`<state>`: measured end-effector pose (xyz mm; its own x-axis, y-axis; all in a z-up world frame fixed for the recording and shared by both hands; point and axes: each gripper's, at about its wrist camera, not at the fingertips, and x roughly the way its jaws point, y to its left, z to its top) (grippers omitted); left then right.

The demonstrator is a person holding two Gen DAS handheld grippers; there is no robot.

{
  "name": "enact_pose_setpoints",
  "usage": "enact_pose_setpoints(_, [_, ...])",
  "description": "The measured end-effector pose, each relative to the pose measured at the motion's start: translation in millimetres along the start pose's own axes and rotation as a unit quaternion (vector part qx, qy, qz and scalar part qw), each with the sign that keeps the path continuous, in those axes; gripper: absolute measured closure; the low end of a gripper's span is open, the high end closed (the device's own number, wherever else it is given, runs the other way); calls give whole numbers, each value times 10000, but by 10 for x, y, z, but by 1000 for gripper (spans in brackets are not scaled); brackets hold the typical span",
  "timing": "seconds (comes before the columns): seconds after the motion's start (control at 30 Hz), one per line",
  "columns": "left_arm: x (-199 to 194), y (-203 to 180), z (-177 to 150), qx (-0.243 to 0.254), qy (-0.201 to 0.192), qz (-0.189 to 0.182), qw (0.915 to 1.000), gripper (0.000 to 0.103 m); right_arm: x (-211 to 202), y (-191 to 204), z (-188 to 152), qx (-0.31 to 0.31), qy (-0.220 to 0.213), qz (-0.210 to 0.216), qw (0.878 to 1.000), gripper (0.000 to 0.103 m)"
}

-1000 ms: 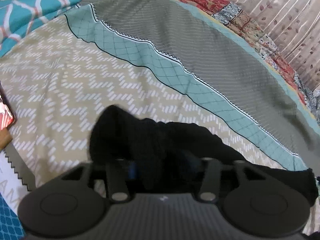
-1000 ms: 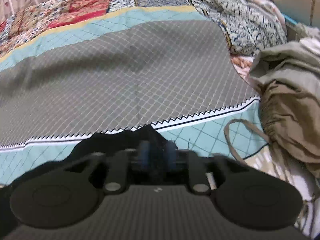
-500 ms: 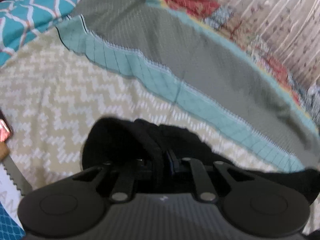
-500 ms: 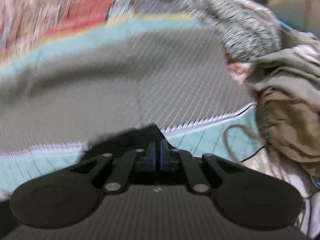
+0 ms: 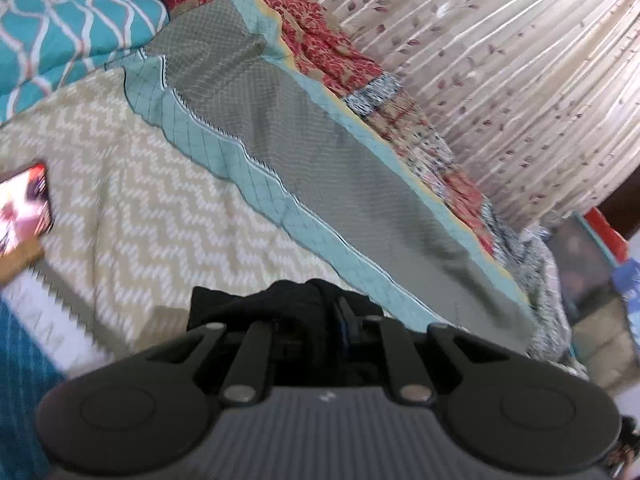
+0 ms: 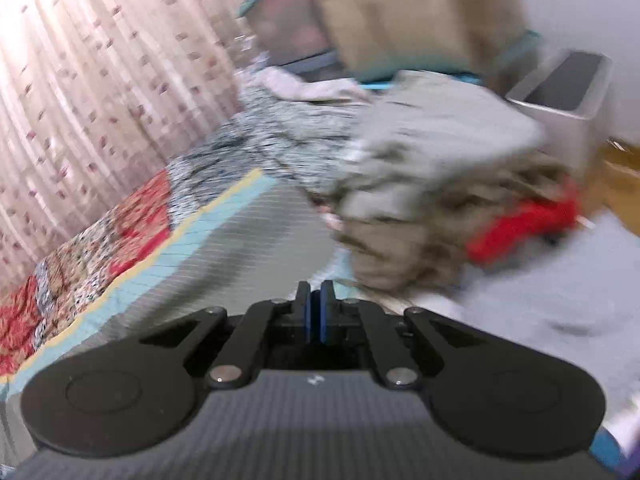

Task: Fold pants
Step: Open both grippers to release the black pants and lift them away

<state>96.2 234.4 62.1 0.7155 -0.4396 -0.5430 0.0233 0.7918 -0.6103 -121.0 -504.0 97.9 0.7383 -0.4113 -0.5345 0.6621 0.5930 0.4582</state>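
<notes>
Left wrist shows left gripper (image 5: 334, 312) pinching black pants (image 5: 256, 306); right's does not.

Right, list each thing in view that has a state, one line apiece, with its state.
left tongs: shut on the black pants.
black pants: bunched, pinched at a fold by the left tongs.
right tongs: shut; blue pads together, no cloth visible between them.
phone: screen lit, lying on the bed.
bedspread: spread flat.
clothes pile: heaped, unfolded, blurred.
curtain: drawn.
</notes>
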Motion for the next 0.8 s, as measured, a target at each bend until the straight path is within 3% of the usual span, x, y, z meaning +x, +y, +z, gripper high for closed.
enact_pose_setpoints(0.17, [-391,182,-403,-54,248,-184,9995,91,-490,-785,-455,483,157,-470,9976,96])
enact_pose_setpoints(0.3, [-539,415,-822,-221,561,-114,9981,89,-661,-1267,-896,883,402,-876,9914,96])
enact_pose_setpoints(0.37, [-482,573,-1017,-434,841,78,9955,80,-564,-1365,-1103,718,658,-1276,9870,96])
enact_pose_setpoints(0.47, [-386,707,-1178,-459,1114,516,9914,78,-440,-1344,-1372,282,823,-2252,9704,89])
enact_pose_setpoints(0.57, [-553,699,-1140,-395,937,410,9940,71,-591,-1224,-1417,451,485,-2131,9748,84])
enact_pose_setpoints(0.6, [-627,650,-1101,-260,838,422,9952,60,-659,-1138,-1412,403,302,-2055,9774,84])
enact_pose_setpoints(0.63, [-718,576,-1056,-65,689,461,9965,55,-730,-1033,-1396,273,152,-1929,9807,84])
enact_pose_setpoints(0.73, [-974,364,-925,619,174,733,9952,49,-888,-643,-1355,-181,-105,-1363,9905,72])
enact_pose_setpoints(0.8, [-1096,331,-839,639,-8,672,9957,50,-947,-365,-1423,-462,-92,-866,9951,69])
